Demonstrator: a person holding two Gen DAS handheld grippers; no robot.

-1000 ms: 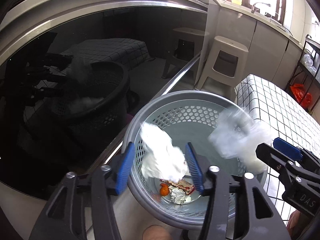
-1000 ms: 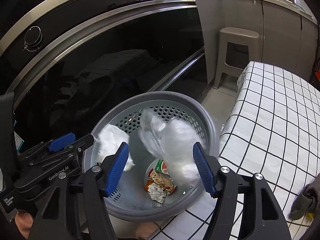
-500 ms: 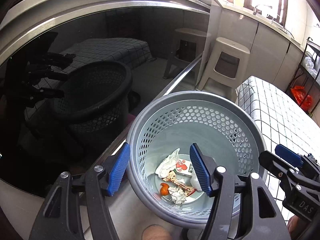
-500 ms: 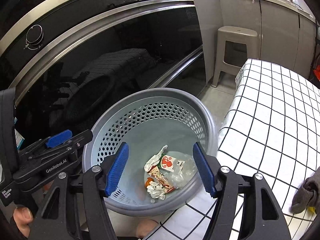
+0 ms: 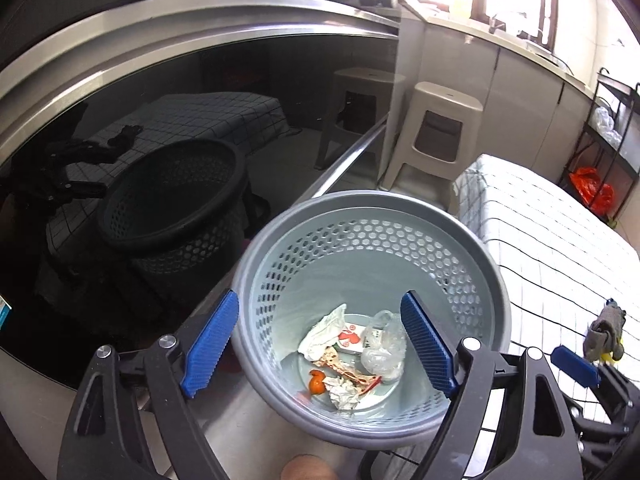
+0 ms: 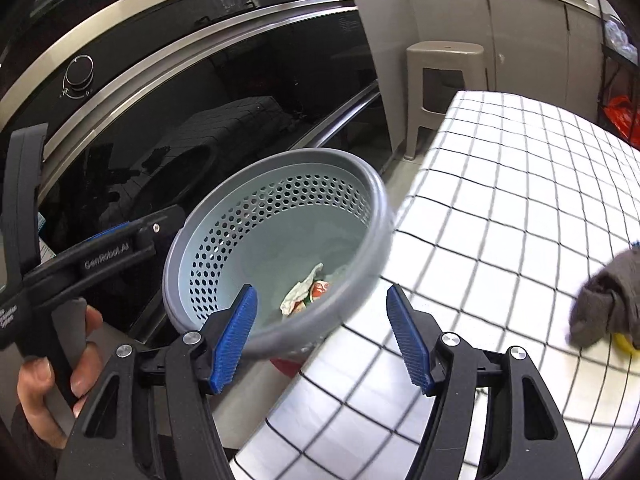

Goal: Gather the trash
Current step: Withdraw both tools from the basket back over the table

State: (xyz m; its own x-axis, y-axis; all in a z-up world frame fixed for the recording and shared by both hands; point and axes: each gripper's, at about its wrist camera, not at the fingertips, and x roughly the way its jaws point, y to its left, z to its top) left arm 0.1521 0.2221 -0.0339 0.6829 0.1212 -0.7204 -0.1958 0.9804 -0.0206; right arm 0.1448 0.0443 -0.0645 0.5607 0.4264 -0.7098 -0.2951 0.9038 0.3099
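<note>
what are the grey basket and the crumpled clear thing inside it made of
The grey basket looks like moulded plastic with a matte finish: its wall is pierced by even rows of small holes under a thick smooth rim. The crumpled clear thing seems to be thin plastic film, perhaps a bag, translucent, creased and catching glossy highlights.

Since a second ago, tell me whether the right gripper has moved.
Yes. The right gripper has swung rightward, off the grey basket toward the checked tablecloth.
</note>
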